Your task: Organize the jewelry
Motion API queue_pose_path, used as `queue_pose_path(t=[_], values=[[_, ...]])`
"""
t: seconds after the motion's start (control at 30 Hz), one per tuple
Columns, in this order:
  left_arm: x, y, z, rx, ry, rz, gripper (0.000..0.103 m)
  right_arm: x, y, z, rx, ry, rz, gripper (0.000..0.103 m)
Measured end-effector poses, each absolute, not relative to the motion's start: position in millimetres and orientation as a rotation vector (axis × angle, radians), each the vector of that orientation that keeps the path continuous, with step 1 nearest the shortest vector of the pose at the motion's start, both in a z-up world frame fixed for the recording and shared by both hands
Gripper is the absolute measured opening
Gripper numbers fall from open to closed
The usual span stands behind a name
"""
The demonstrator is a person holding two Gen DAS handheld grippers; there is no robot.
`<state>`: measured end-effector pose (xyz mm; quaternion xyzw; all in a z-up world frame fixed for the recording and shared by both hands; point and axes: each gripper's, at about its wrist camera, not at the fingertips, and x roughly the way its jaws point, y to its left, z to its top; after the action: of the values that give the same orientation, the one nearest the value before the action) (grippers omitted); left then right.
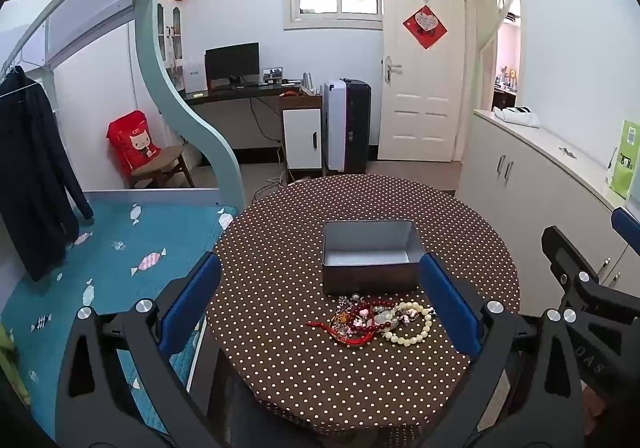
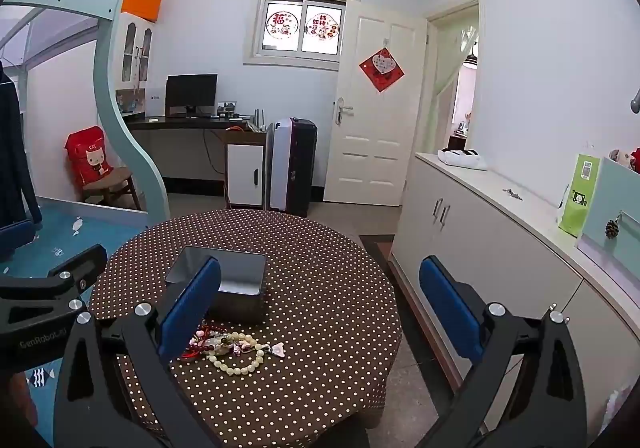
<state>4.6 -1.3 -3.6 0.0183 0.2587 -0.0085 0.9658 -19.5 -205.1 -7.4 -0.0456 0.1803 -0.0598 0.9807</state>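
While the jewelry pile [image 1: 372, 322] lies tangled on the polka-dot tabletop [image 1: 280, 248], just before the open metal tin [image 1: 370, 262], whose long axis runs crosswise, left gripper [image 1: 320, 300] and right gripper [image 2: 320, 308] hover with jaws spread, empty.

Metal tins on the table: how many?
1. The open metal tin sits mid-table on the polka-dot cloth, directly behind the jewelry pile. It appears empty. No others visible.
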Motion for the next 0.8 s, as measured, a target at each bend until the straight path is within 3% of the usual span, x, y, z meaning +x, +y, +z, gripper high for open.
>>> queue_pose_path(t=[0.8], values=[[5.9,8.3,-8.8,0.04,0.525,-0.013,0.098,-11.1,-202.8,-18.1,-0.071,0.385,-0.098,0.096]])
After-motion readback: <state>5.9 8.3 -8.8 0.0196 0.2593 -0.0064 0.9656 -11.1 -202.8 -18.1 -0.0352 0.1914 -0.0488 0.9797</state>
